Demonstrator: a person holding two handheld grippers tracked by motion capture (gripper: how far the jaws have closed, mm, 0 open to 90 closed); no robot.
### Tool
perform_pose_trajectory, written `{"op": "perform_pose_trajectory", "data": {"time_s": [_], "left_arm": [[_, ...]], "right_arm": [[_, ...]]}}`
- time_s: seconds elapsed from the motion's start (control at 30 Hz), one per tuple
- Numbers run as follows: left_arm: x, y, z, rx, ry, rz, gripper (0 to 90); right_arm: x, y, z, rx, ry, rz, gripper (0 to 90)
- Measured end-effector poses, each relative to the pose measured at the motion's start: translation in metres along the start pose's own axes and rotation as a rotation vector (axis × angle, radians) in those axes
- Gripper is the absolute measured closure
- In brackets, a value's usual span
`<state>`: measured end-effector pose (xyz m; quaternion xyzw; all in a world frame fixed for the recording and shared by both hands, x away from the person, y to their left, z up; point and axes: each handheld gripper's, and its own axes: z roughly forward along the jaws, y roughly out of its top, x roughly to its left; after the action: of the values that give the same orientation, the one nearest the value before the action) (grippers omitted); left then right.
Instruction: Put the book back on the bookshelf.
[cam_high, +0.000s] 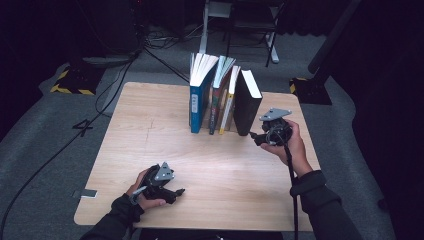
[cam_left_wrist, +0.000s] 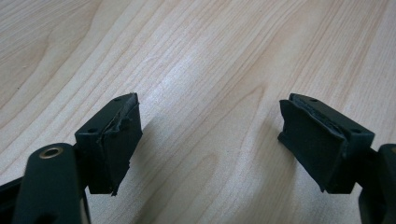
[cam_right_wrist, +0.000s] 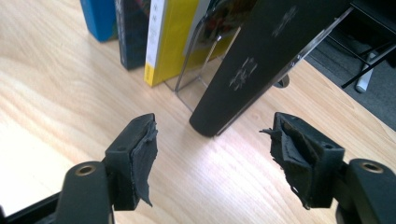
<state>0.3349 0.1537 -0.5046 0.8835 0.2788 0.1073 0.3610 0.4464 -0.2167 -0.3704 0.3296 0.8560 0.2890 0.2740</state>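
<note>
Jaws spread wide on right gripper (cam_right_wrist: 212, 156), nothing between, aimed at black book (cam_right_wrist: 266, 60) just ahead. Stands on end at right of book row on table (cam_high: 150, 145), spine facing the gripper, long side up, top leaning left onto yellow book (cam_right_wrist: 170, 42). Left gripper (cam_left_wrist: 210, 140) also spread, over bare wood.

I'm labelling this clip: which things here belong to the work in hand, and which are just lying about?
In the work:
- black book, leaning at the right end of the row
- right gripper, jaws open, aimed at its spine
- clear bookend beside it

Lying about:
- blue book
- yellow book
- dark book
- left gripper, open above the table
</note>
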Motion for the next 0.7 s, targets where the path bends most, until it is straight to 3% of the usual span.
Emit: {"op": "perform_pose_trajectory", "data": {"time_s": [0.2, 0.7], "left_arm": [[0.000, 0.000, 0.000, 0.000, 0.001, 0.001, 20.3], [0.000, 0.000, 0.000, 0.000, 0.000, 0.000, 20.3]], "right_arm": [[0.006, -0.022, -0.003, 0.017, -0.002, -0.058, 29.1], [0.015, -0.063, -0.017, 0.006, 0.011, -0.113, 26.4]]}}
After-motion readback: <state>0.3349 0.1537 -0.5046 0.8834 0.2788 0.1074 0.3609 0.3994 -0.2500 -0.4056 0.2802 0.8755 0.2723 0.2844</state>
